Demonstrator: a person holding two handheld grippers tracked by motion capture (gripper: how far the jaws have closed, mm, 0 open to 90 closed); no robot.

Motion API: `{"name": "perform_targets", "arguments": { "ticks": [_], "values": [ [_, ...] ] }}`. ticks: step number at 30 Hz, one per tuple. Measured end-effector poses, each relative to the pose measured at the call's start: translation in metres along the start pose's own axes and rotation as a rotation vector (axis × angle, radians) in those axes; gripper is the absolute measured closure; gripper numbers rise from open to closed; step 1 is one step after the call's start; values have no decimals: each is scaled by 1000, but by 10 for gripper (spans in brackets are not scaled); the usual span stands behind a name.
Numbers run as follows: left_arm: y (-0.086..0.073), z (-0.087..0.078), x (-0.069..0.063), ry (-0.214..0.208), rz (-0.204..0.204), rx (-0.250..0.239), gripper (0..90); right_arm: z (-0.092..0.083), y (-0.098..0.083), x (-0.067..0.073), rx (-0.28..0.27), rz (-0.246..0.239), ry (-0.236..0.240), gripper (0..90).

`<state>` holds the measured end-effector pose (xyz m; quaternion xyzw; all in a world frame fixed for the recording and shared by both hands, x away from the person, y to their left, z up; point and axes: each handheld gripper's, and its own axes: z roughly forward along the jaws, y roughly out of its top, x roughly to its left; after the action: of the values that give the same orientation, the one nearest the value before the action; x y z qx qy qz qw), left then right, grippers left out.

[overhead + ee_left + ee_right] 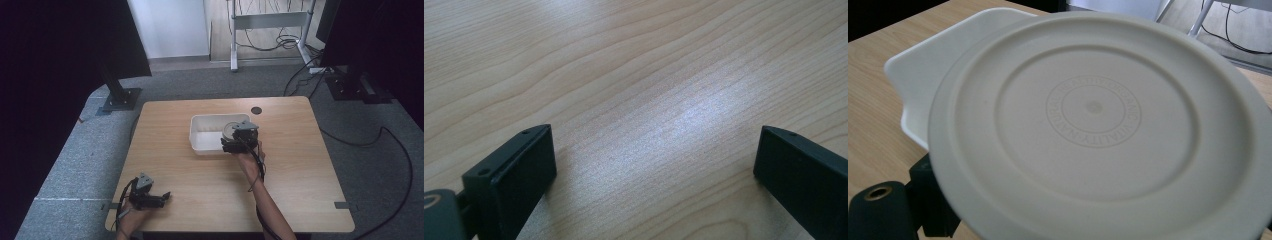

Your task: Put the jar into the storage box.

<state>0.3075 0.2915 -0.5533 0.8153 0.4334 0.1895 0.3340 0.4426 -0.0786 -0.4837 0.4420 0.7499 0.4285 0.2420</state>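
A round cream plate [230, 130] hangs tilted over the right end of a white rectangular tub [201, 145] in the middle of the wooden table [295, 170]. My right gripper [229, 145] is shut on the plate's near edge. In the right gripper view the plate's [1098, 115] underside with its embossed ring faces the camera and hides most of the jaws; the tub [930, 65] lies behind it. My left gripper [163, 198] rests at the table's near left corner. It stands open [653, 142] over bare wood, with nothing between its jaws.
A small dark round hole [256, 110] sits in the table near its far edge. On the carpet beyond stand a black stand base [120, 98], a white frame [267, 22] and loose cables [350, 135] at the right.
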Motion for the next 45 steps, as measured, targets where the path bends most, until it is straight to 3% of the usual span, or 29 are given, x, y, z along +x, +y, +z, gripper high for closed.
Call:
{"name": "perform_targets", "arguments": {
  "ticks": [21,33,45],
  "values": [
    [0,0,0,-1,-1,-2,32,49,-8,10,41,11,-80,94],
    [0,0,0,-1,-1,-2,32,62,-20,10,66,0,-97,94],
    [0,0,0,-1,-1,-2,31,62,-22,8,57,12,-82,92]
  ]
}}
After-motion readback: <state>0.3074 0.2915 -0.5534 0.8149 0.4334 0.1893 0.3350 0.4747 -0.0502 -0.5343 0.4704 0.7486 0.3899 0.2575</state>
